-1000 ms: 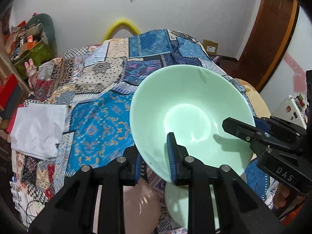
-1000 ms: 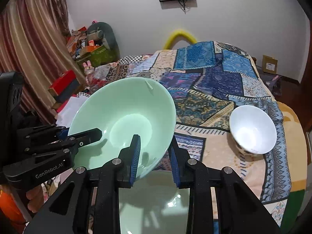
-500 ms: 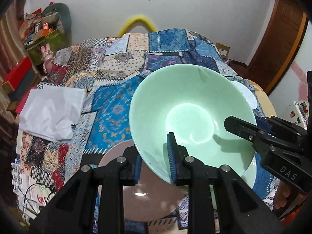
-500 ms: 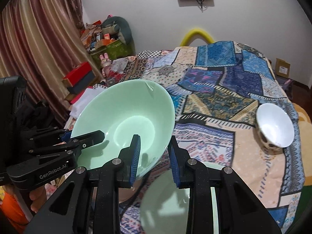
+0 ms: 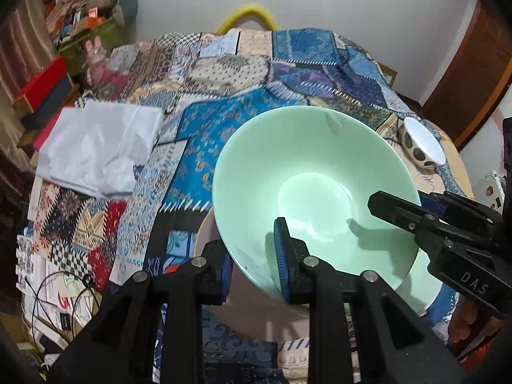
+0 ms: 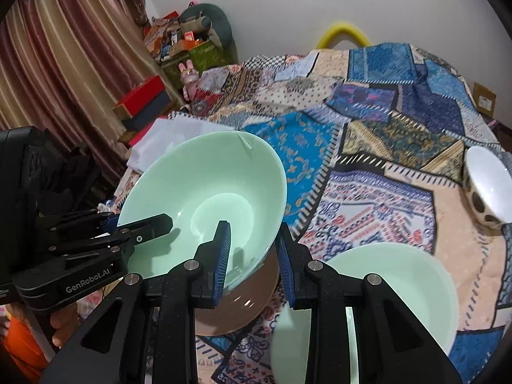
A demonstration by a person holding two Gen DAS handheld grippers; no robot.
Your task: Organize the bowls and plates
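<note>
Home bedroom, quilted bed (image 6: 400,134), curtains (image 6: 64,64)

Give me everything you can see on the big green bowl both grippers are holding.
The green bowl is a wide, pale mint, glossy, ceramic-looking dish with a flat round base and an empty inside. It is held tilted above the patchwork cloth, over a brown plate. The left gripper and the right gripper each pinch its rim, one finger inside, one outside.

Light: bright, even, from overhead.
Glare: sheen inside the green bowl (image 5: 315,192).
Shadows: gripper fingers darken the bowl's floor.
Distortion: fisheye bending, black corners from 1 to 11 o'clock.
Focus: mostly sharp.
</note>
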